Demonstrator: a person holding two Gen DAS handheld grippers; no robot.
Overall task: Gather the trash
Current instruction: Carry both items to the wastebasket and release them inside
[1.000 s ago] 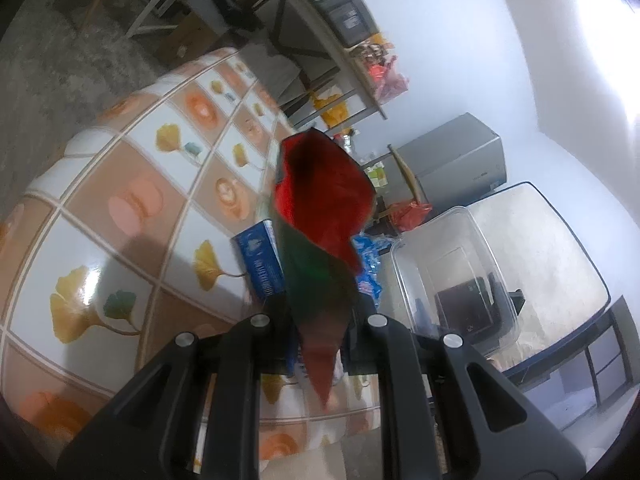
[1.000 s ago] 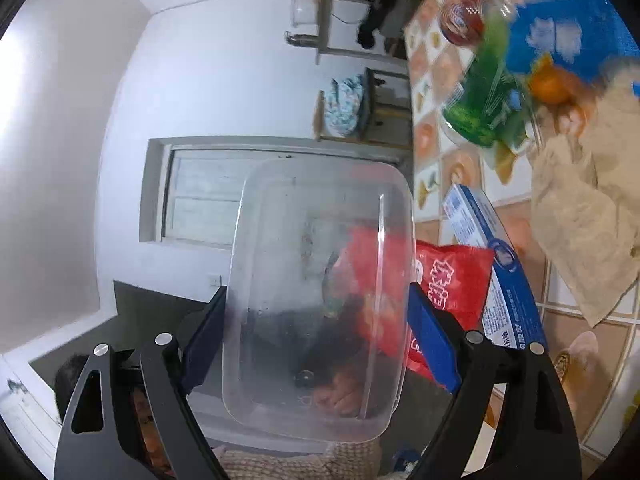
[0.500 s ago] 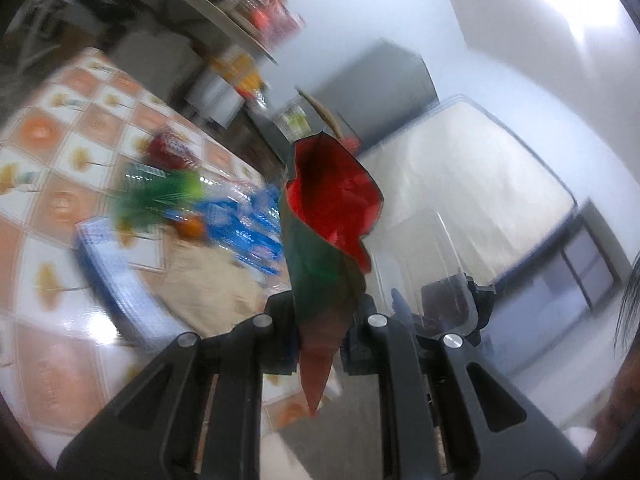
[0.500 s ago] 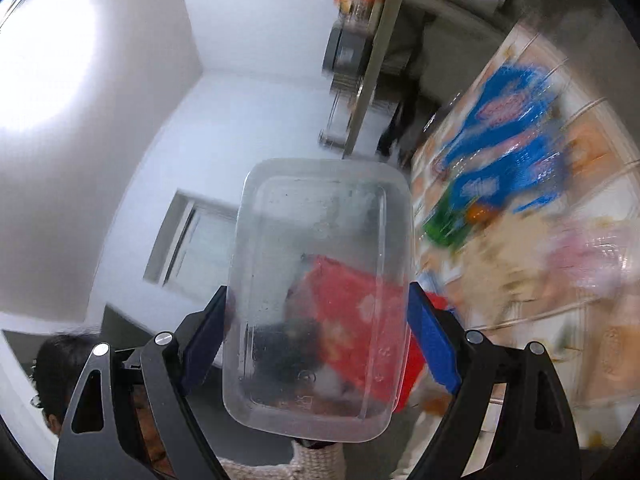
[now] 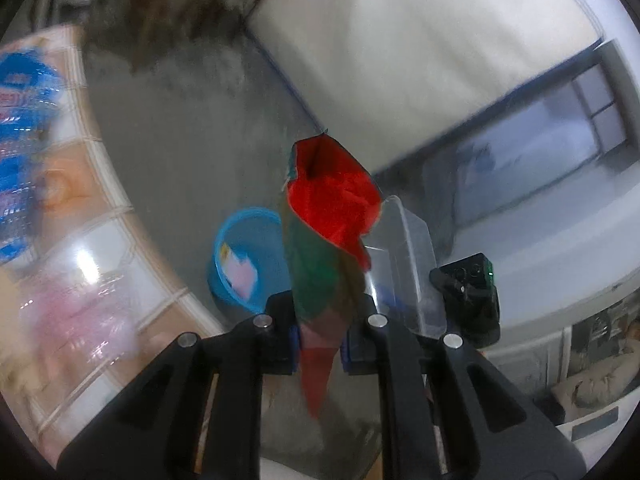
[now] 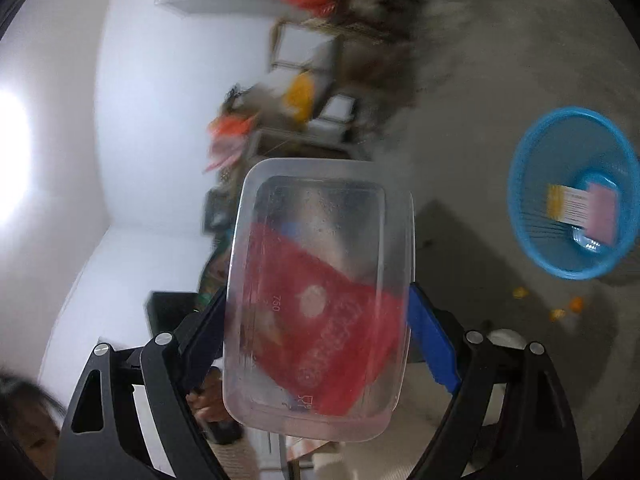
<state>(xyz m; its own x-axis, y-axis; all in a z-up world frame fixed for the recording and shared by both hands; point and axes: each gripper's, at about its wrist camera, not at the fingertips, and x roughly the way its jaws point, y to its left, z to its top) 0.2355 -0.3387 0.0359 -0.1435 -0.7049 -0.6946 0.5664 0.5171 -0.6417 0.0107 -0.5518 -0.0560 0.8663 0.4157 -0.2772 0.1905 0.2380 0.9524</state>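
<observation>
Red snack wrapper (image 5: 332, 216) sat pinched in left tool (image 5: 320, 344), clear tub (image 6: 320, 300) clamped wide in right tool (image 6: 316, 340), both aimed toward blue basket (image 6: 532, 168), right of frame, presumably for dumping.

Tiled table (image 5: 100, 216) blurred; red wrapper (image 6: 320, 320) hazy behind container (image 6: 320, 208)
</observation>
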